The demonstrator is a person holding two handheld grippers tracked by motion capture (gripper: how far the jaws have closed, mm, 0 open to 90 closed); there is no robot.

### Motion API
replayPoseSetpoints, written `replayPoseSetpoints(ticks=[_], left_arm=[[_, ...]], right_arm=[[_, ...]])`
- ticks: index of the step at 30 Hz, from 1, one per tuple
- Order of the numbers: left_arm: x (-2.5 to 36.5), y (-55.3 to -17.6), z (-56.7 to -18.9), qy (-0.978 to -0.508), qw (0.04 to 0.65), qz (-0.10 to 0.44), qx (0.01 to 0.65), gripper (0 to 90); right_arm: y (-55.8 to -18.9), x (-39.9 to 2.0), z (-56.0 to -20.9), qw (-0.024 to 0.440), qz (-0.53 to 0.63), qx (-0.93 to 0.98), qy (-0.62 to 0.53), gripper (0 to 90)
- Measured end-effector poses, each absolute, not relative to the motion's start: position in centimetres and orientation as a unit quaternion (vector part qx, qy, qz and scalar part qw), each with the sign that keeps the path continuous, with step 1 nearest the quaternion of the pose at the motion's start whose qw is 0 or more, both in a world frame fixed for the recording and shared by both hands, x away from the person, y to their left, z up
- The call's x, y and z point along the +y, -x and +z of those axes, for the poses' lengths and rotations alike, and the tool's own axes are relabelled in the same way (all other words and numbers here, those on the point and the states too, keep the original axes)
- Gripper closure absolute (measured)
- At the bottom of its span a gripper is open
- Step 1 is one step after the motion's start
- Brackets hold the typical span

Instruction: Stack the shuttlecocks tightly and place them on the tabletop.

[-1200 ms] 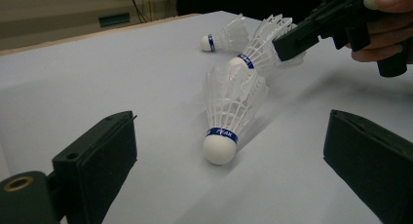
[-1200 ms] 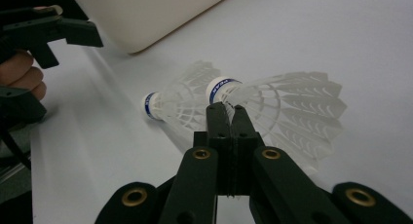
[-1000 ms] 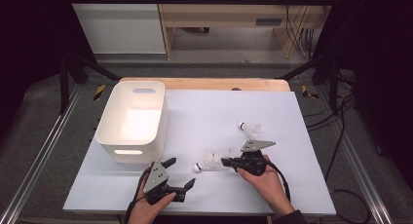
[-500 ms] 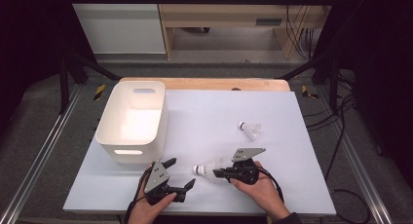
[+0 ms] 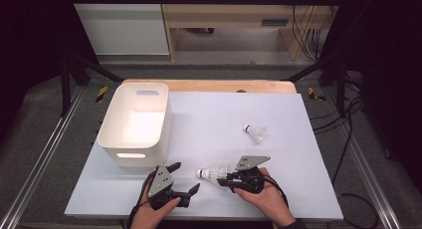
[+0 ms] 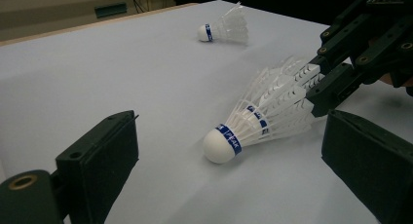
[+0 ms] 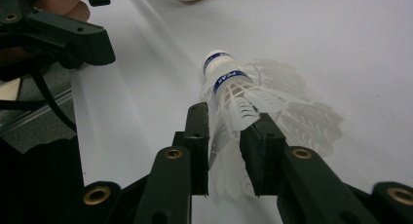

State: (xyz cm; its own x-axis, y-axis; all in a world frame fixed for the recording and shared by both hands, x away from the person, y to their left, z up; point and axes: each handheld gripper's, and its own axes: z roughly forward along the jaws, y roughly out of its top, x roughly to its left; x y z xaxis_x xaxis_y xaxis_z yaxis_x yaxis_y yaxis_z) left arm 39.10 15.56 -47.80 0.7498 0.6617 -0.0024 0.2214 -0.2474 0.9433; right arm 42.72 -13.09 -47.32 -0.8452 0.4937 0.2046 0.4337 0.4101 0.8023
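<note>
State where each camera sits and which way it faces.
High view: above the person's side, looking forward and down on the white table; both hands, both tools.
Left gripper view: on the left tool, looking across the table at the white feathered shuttlecock with a blue band; own jaws.
Right gripper view: on the right tool, along its jaws around that shuttlecock's feathers.
All share the shuttlecock.

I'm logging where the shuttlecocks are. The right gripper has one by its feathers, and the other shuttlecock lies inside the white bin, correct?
Not quite. The right gripper does have a shuttlecock by its feathers, but the other shuttlecock lies on the white table, well right of the white bin. The high view shows this.
</note>
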Motion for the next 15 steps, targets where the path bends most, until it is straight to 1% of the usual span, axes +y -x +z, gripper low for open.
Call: replayPoseSetpoints(ticks=[11, 15], left_arm=[[15.42, -39.09, -47.87, -0.768, 0.539, 0.198, 0.284, 6.9], [15.39, -39.06, -47.87, -0.768, 0.539, 0.198, 0.284, 7.0]], right_arm=[[-42.06, -13.9, -47.28, 0.035, 0.468, 0.839, -0.276, 62.1], [-42.16, -13.94, -47.34, 0.036, 0.47, 0.837, -0.279, 59.7]])
